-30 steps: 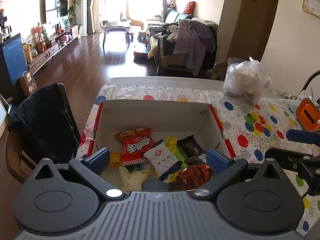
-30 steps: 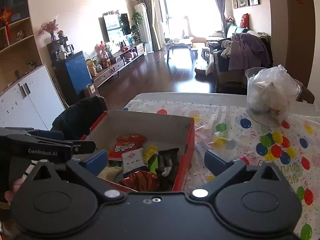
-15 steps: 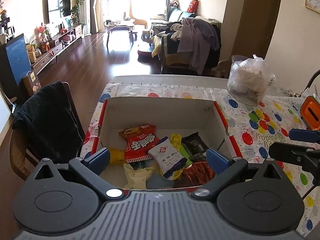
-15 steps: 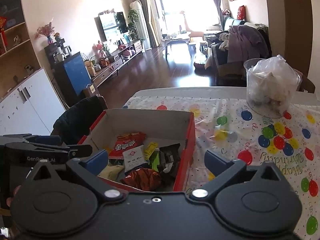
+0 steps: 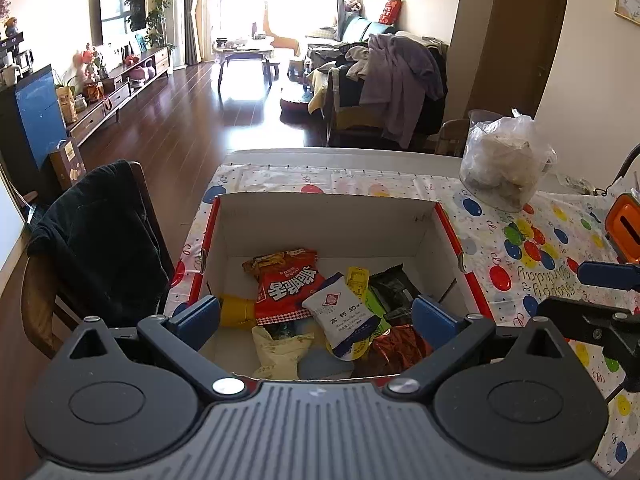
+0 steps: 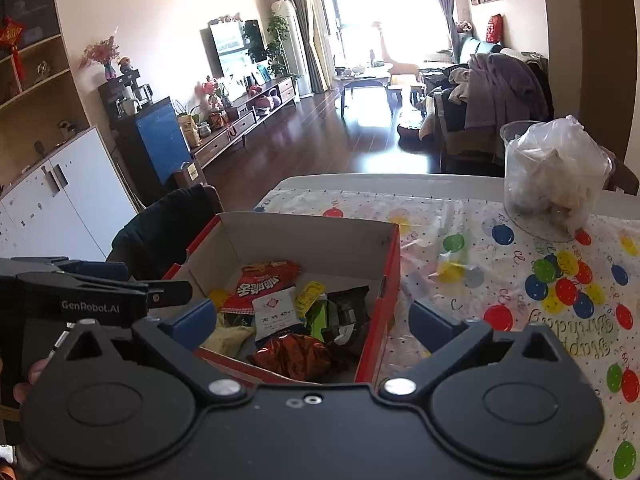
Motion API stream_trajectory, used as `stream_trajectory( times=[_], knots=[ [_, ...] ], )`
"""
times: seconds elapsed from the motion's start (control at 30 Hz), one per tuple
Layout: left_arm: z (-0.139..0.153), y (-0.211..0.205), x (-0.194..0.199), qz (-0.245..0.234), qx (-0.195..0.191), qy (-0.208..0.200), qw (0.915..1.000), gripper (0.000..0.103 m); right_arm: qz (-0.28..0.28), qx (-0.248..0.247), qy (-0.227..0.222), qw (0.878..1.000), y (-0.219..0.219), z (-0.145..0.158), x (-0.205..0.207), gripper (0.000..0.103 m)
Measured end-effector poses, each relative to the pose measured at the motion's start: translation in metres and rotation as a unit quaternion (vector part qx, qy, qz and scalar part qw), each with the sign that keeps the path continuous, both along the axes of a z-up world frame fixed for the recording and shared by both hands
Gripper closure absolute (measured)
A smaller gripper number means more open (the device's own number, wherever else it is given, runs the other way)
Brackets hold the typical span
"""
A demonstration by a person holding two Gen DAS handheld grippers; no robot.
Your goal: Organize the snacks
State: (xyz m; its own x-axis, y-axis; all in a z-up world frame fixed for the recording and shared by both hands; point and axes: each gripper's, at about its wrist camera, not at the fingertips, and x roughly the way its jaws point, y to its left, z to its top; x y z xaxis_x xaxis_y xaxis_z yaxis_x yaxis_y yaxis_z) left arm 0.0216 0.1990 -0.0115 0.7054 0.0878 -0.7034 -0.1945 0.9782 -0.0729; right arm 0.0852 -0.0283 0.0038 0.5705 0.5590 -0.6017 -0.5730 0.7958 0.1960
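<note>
Both grippers have been drawn back and slightly raised over the last second, so that more of the box interior and of the table's far edge is now taken in. The left gripper (image 5: 316, 320) is held with its blue pads spread wide and nothing between them, above the near wall of the box (image 5: 326, 220); the right gripper (image 6: 312, 320) is likewise spread and empty, poised over the box's near right corner. Inside the box, the snacks are seen heaped toward the near side: a red packet (image 5: 286, 284) toward the middle, a white sachet (image 5: 344, 314) leaning over it to the right, a black packet (image 5: 394, 286) against the right wall, a crinkled red-brown foil packet (image 5: 396, 350) at the near right, and a pale yellow bag (image 5: 280, 350) at the near wall. The box rests near the left edge of the tablecloth (image 5: 532, 276), with a bagged clear container (image 5: 504, 160) at the table's far right. Because the packets overlap, two could be pinched at once, and thin foil could slip from the pads. With both grippers close together, a collision is judged possible if both are lowered into the box at once.
</note>
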Motion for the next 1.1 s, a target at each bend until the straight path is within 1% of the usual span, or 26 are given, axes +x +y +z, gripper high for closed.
stream_trajectory(
  times=[0.2, 0.9, 1.1],
  knots=[
    [0.000, 0.000, 0.000, 0.000, -0.001, 0.002, 1.0000, 0.000, 0.003, -0.009, -0.009, 1.000, 0.001, 0.001, -0.002, 0.000],
    [-0.008, -0.006, -0.004, 0.001, -0.007, 0.020, 0.9998, 0.000, -0.011, -0.009, 0.011, 1.000, -0.005, -0.006, -0.003, 0.000],
    [-0.007, -0.012, -0.007, 0.004, -0.009, 0.022, 0.9997, 0.000, -0.021, -0.005, 0.019, 1.000, -0.016, -0.007, -0.001, 0.000]
  ],
)
